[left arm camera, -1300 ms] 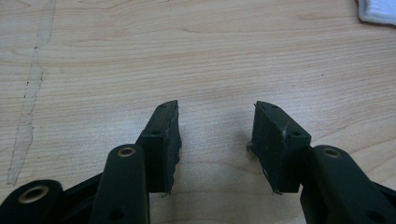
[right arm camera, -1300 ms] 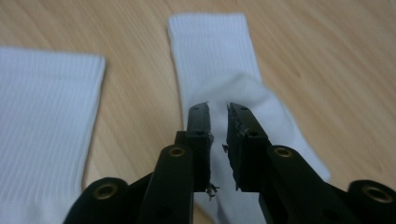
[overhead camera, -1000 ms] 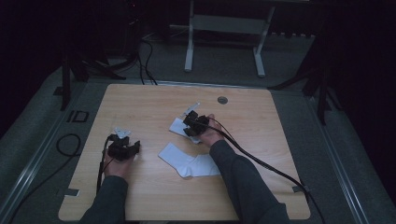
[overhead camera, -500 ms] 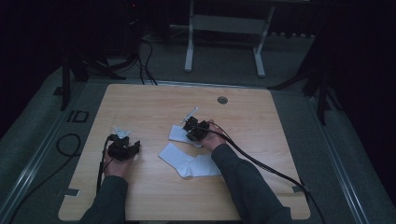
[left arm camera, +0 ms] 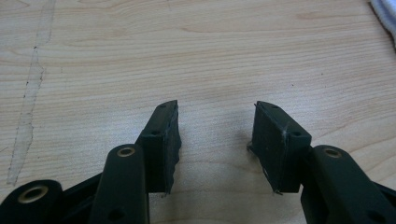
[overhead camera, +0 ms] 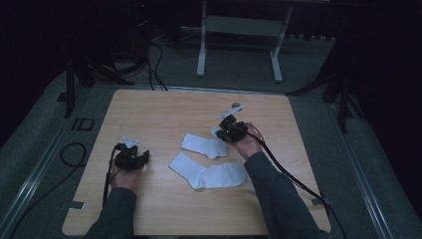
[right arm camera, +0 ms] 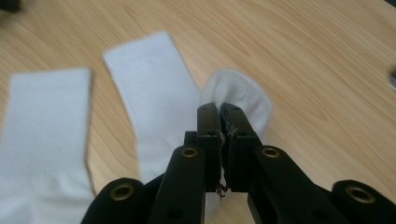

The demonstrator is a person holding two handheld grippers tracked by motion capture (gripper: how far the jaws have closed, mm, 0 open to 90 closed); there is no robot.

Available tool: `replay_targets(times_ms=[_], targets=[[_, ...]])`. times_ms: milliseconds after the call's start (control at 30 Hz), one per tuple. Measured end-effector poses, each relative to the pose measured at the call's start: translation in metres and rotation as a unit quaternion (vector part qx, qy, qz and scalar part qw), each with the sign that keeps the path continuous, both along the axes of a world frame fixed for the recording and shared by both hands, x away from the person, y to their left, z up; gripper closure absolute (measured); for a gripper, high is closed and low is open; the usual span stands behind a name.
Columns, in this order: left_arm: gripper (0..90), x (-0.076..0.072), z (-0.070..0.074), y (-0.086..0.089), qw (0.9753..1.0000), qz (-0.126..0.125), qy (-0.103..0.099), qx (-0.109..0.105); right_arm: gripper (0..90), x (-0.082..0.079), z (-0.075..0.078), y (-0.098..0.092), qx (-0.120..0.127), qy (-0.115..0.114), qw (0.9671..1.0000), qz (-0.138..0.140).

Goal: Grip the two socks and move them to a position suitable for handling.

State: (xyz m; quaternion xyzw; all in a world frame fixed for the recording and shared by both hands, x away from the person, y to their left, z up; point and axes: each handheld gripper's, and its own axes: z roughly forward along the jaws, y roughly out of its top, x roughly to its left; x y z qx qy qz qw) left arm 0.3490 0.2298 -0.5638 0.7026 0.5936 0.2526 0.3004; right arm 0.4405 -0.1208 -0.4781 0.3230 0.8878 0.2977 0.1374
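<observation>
Right gripper (right arm camera: 219, 109) clamped on white sock (right arm camera: 154, 93)

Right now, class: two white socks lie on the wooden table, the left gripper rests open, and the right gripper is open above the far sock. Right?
Not quite. In the right gripper view the right gripper is shut on the far sock, pinching its end. The near sock, the table and the open left gripper are as stated.
</observation>
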Motion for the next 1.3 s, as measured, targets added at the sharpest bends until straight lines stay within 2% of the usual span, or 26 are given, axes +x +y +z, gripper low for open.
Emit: replay_targets(times_ms=[300, 400, 467, 600, 667, 767, 867, 933, 1133, 1167, 1300], targets=[[51.4, 0.000, 0.000, 0.000, 1.0000, 0.001, 0.000, 0.000, 85.3, -0.008, -0.020, -0.059, -0.004, 0.018, 0.9988, -0.045], [51.4, 0.000, 0.000, 0.000, 1.0000, 0.001, 0.000, 0.001, 80.4, -0.009, -0.024, -0.071, -0.016, 0.017, 0.9982, -0.055], [51.4, 0.000, 0.000, 0.000, 1.0000, 0.001, 0.000, 0.001, 76.9, -0.010, -0.020, -0.079, -0.012, 0.008, 0.9979, -0.064], [51.4, 0.000, 0.000, 0.000, 1.0000, 0.001, 0.000, 0.001, 73.5, -0.011, -0.002, -0.088, 0.013, -0.013, 0.9969, -0.076], [51.4, 0.000, 0.000, 0.000, 1.0000, 0.001, 0.000, 0.001, 73.0, -0.010, 0.003, -0.084, 0.012, -0.016, 0.9974, -0.069], [51.4, -0.001, 0.000, 0.000, 1.0000, 0.001, 0.000, 0.001, 72.8, -0.011, 0.000, -0.068, 0.002, -0.015, 0.9989, -0.045], [51.4, 0.000, 0.000, 0.000, 1.0000, 0.001, 0.000, 0.001, 74.0, -0.010, -0.006, -0.046, -0.025, -0.019, 0.9993, -0.019], [51.4, 0.000, 0.000, 0.000, 1.0000, 0.001, 0.000, 0.001, 74.8, -0.009, -0.010, -0.031, -0.033, -0.016, 0.9993, 0.002], [51.3, 0.000, 0.000, 0.000, 1.0000, 0.000, 0.000, 0.000, 76.6, -0.004, -0.020, 0.009, -0.057, -0.011, 0.9971, 0.050], [51.4, 0.000, 0.000, 0.000, 1.0000, 0.000, 0.000, 0.000, 76.6, -0.004, -0.020, 0.009, -0.057, -0.011, 0.9971, 0.050], [51.4, 0.000, 0.000, 0.000, 1.0000, 0.000, 0.000, 0.000, 77.4, 0.002, -0.034, 0.030, -0.077, 0.004, 0.9948, 0.066]])
